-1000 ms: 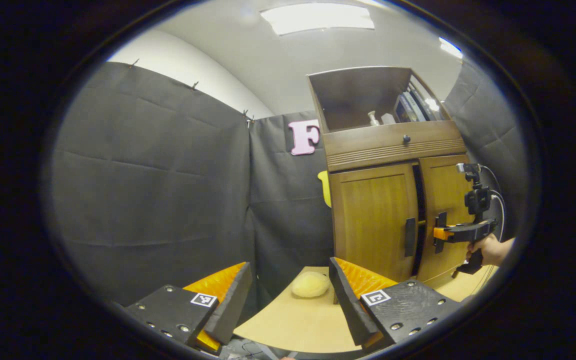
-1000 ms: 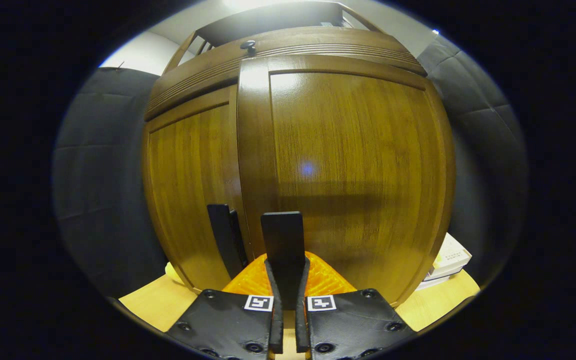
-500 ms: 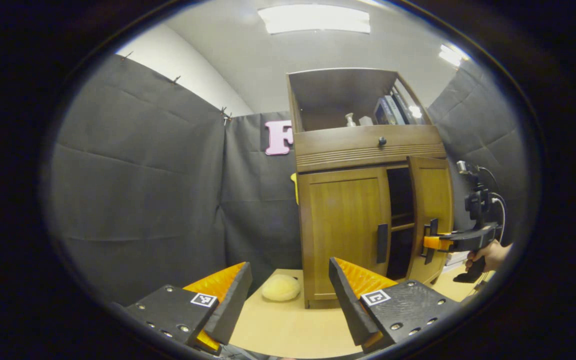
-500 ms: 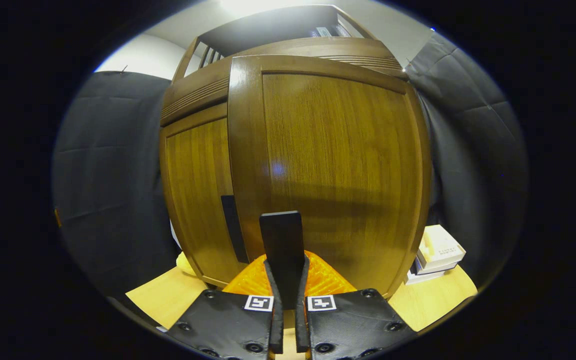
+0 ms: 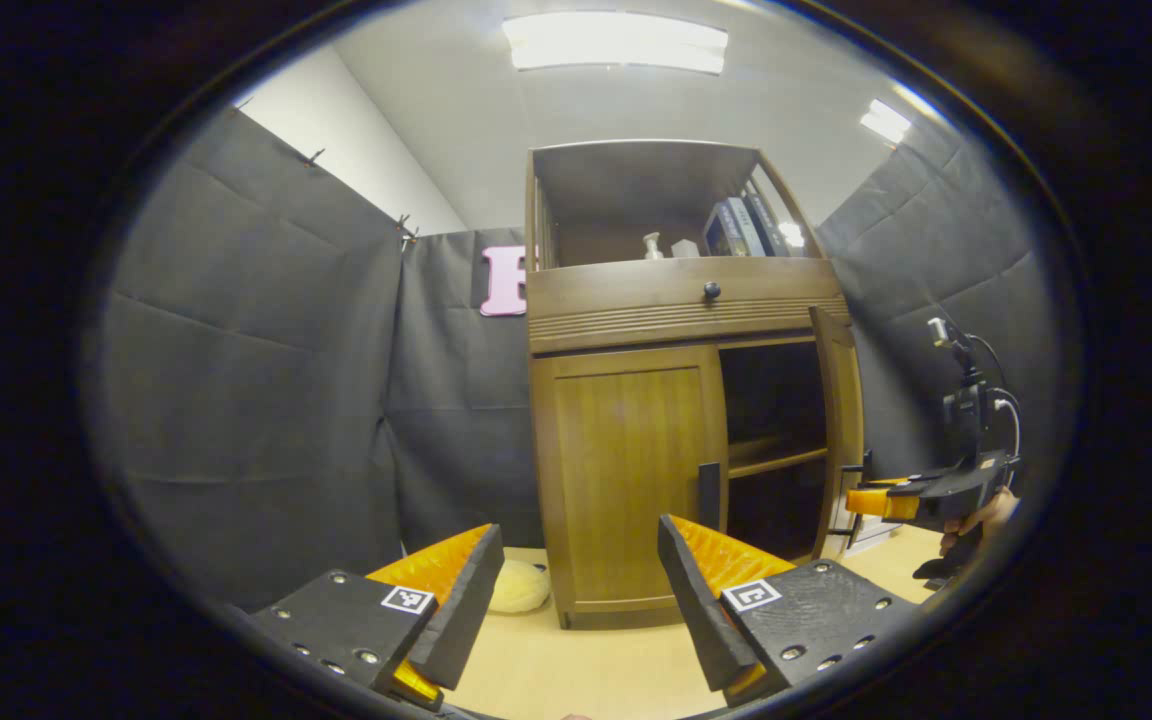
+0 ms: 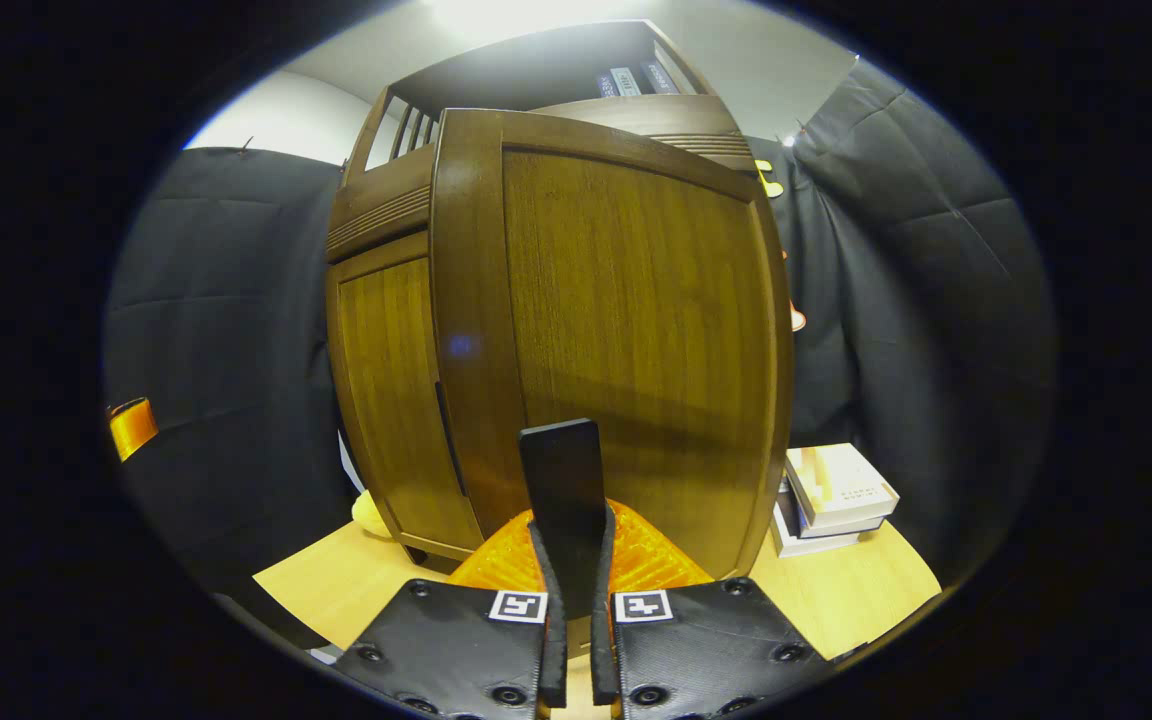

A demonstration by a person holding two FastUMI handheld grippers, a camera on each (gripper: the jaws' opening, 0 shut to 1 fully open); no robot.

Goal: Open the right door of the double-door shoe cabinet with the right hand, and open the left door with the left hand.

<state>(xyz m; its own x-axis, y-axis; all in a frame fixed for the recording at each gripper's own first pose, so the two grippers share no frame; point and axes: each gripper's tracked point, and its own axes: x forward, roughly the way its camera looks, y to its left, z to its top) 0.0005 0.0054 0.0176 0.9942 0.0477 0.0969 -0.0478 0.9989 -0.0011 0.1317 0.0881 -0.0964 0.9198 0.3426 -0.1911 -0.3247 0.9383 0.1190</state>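
Observation:
The wooden shoe cabinet (image 5: 676, 300) stands on a light table. Its left door (image 5: 626, 470) is closed, with a black handle (image 5: 709, 495) at its inner edge. The right door (image 5: 839, 430) is swung well out, showing a dark inside with a shelf. In the right gripper view, that door (image 6: 626, 330) faces me and my right gripper (image 6: 573, 545) is shut on its black handle (image 6: 563, 470). From the left gripper view, the right gripper (image 5: 861, 500) is held by a hand (image 5: 976, 520). My left gripper (image 5: 576, 590) is open, short of the left door, holding nothing.
A pale yellow round object (image 5: 519, 588) lies on the table (image 5: 586, 670) at the cabinet's left foot. A stack of books (image 6: 836, 495) sits on the table right of the cabinet. The cabinet's top shelf holds books and small items. Black cloth walls surround the booth.
The right door has swung from barely ajar to wide open, pulled by the right gripper. The left gripper has turned so the cabinet's left door now sits ahead of it.

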